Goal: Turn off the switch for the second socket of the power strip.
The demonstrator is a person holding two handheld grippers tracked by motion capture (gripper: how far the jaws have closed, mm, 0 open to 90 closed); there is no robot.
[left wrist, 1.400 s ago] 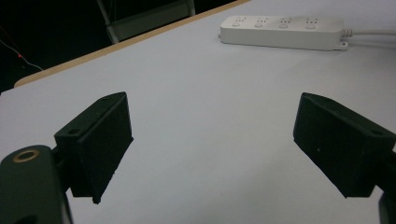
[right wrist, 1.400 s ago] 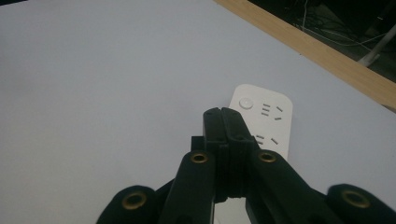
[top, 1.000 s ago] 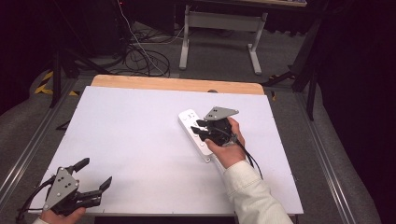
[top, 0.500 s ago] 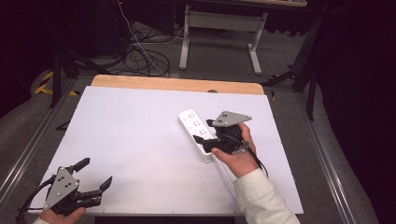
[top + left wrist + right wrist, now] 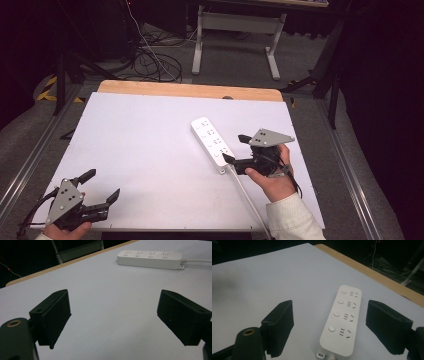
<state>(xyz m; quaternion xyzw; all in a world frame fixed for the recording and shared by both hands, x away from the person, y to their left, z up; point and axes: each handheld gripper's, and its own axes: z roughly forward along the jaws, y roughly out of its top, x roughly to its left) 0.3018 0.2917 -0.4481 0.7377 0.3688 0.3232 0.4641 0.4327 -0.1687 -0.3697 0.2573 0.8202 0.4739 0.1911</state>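
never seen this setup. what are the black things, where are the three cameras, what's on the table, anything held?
No robot here: a person holds handheld tongs, one in each hand. The high view looks down from above the person's side of the table. The other two cameras ride on the tongs and look out along their black jaws. The left tongs hover open near the table's near left corner. The right tongs have just been opening; their jaws stand apart at the cord end of a white power strip and grip nothing. The strip lies flat, its cord trailing toward the person.
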